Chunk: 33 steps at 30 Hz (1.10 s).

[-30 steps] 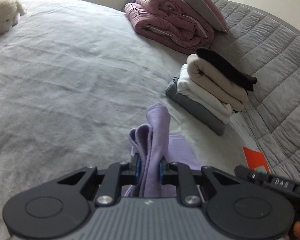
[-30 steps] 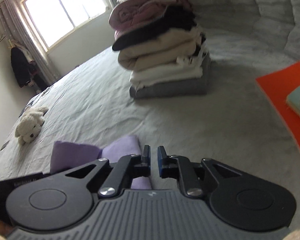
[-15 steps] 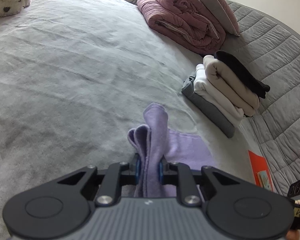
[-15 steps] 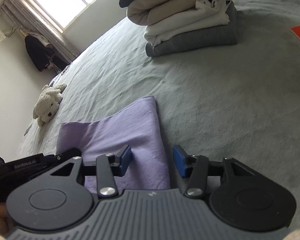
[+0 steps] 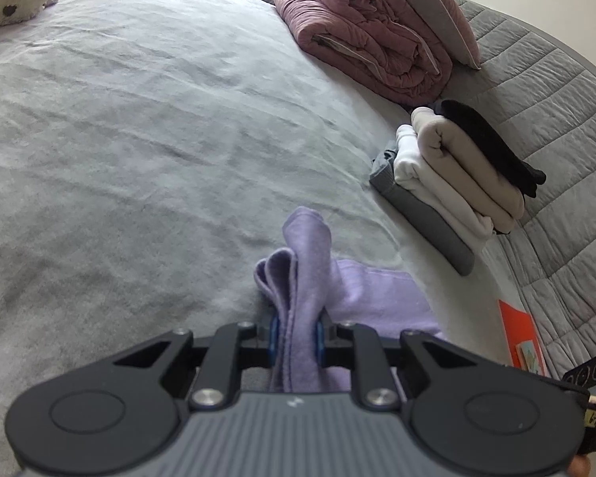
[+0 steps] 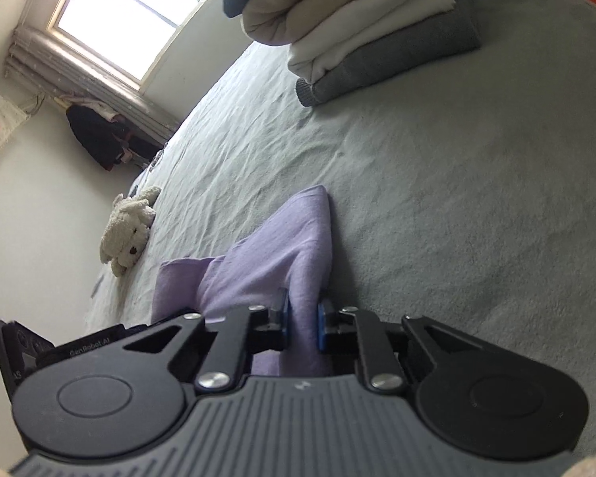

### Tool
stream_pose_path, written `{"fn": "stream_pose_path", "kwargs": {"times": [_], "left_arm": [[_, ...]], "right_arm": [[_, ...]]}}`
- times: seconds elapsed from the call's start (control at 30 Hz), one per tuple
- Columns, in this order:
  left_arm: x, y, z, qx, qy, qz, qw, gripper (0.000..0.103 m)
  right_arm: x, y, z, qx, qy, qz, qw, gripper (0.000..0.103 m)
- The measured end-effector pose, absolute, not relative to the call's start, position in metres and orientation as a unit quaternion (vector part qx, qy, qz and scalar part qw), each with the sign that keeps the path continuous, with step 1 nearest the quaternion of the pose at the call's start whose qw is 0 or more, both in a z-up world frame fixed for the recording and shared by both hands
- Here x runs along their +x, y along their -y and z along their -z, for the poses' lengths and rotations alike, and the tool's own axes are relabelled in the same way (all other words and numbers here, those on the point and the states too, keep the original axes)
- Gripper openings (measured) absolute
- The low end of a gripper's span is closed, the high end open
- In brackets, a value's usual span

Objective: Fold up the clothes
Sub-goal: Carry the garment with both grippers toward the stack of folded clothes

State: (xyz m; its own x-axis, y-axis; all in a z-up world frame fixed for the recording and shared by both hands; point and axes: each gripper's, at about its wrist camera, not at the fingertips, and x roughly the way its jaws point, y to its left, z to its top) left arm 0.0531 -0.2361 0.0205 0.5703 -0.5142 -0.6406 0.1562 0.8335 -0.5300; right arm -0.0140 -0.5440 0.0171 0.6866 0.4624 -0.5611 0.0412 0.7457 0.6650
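Both tongs grip the same lilac cloth (image 5: 371, 294), one corner each. Left tongs (image 5: 297, 332) clamp a bunched, doubled-over edge; it stands up in a ruffle ahead of the pads, and the rest spreads flat on the bed (image 5: 139, 139) to their right. Right tongs (image 6: 302, 324) have just been closing and now pinch a fold of the cloth between the blue pads (image 6: 321, 326); from there it peaks forward and drapes away to their left, toward the other tool's black body seen at the lower left of that view

Key relation: the cloth's long axis runs side to side between the two tongs, so each holds one end of the near edge, and the free body lies ahead of both and slightly inward. Neither hand is nearer, the hold looks symmetric

Folded stack (image 5: 457, 183) sits ahead and to the right of the left tongs, well apart from the cloth; from the right tongs it's ahead, a bit right. Pink quilt (image 5: 369, 39) further beyond, plush toy (image 6: 129, 230) far off to the left

Judgement: next is likely lifting both ends together and carrying the near edge forward over the far part, keeping the edge taut. Risk is the bunched left corner slipping or folding unevenly
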Motion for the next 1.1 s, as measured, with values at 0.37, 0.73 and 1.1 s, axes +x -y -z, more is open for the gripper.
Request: {"fn": "stream_pose_path", "kwargs": {"times": [0.37,0.73,1.1], "left_arm": [[0.041,0.261,-0.047,-0.21,-0.397,0.198,0.871,0.017],[0.037,0.329,-0.06,-0.193,-0.39,0.228,0.871,0.017],[0.041,0.37,-0.047,-0.199,-0.398,0.227,0.866,0.017]], "right_arm": [[-0.03,0.539,-0.059,0.231,-0.33,-0.103,0.909,0.013],[-0.046,0.573,-0.081,0.184,-0.268,-0.012,0.945,0.013],[-0.043,0.6,-0.068,0.181,-0.265,0.047,0.946,0.013]]}}
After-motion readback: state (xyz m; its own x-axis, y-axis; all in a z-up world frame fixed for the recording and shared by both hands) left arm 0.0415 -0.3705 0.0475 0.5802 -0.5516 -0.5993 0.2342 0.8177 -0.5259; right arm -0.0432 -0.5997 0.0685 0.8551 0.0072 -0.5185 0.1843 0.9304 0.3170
